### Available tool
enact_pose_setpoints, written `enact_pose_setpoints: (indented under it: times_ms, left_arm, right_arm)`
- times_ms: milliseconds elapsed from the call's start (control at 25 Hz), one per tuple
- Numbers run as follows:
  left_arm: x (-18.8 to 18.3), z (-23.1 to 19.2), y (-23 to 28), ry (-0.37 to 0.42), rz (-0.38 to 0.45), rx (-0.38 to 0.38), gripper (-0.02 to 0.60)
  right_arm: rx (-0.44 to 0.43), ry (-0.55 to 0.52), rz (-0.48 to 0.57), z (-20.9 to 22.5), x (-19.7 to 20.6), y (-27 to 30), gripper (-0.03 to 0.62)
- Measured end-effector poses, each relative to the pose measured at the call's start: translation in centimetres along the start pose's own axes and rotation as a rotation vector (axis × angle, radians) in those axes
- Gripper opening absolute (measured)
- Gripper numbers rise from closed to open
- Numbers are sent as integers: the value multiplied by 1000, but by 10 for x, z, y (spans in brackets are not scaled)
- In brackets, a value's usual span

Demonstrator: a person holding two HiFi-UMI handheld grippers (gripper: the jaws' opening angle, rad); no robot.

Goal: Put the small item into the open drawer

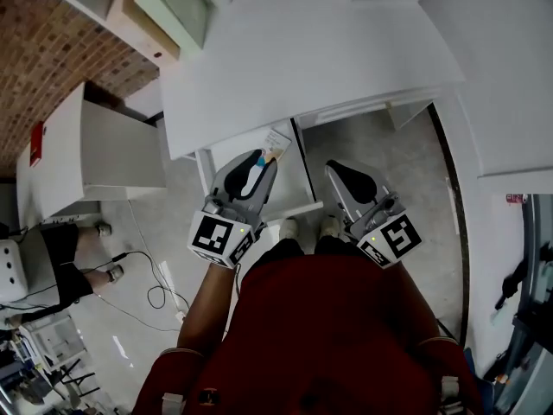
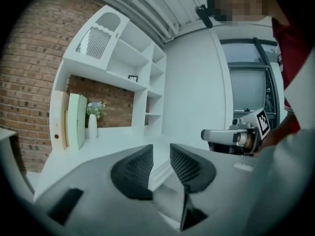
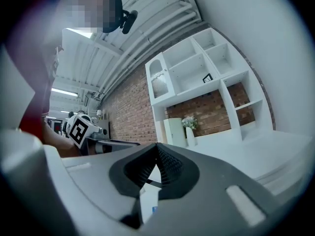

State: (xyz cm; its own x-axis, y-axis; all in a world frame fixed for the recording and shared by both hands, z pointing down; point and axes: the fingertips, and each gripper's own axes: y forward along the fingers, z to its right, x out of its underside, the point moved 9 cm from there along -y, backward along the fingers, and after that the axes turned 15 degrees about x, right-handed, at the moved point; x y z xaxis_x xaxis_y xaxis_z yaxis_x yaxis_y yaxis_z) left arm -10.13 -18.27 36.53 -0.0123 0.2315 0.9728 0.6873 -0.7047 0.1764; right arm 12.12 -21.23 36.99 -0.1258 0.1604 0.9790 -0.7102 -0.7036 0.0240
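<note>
Left gripper (image 1: 257, 164) above drawer (image 1: 304, 175), jaws narrowly apart, empty. Right gripper (image 1: 340, 171) beside drawer, jaws closed, empty. Item (image 1: 273, 155) apparently lay inside drawer. Risk: either gripper striking desk (image 1: 302, 59) edge overhanging drawer.

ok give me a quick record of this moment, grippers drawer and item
left gripper: jaws slightly apart, nothing between them
right gripper: jaws together, empty
drawer: open, below the edge of the white desk
small item: colourful, seems to lie in the drawer beside the left gripper's tip
task status: item appears placed, neither gripper holds it
</note>
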Motion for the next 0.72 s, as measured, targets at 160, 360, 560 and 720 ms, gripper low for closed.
enact_pose_setpoints:
  times_ms: [160, 360, 560, 720]
  left_arm:
    - [-26, 16, -10, 70, 66, -57, 10]
    - [-48, 36, -18, 106, 185, -90, 3]
    - [-62, 49, -25, 148, 246, -76, 3]
    - [-67, 47, -30, 160, 249, -65, 3]
  right_arm:
    - [-77, -12, 29, -6, -16, -2, 12]
    - [-151, -48, 69, -14, -38, -8, 11]
    - [-145, -72, 117, -17, -51, -12, 11]
    - [-141, -90, 122, -21, -51, -6, 11]
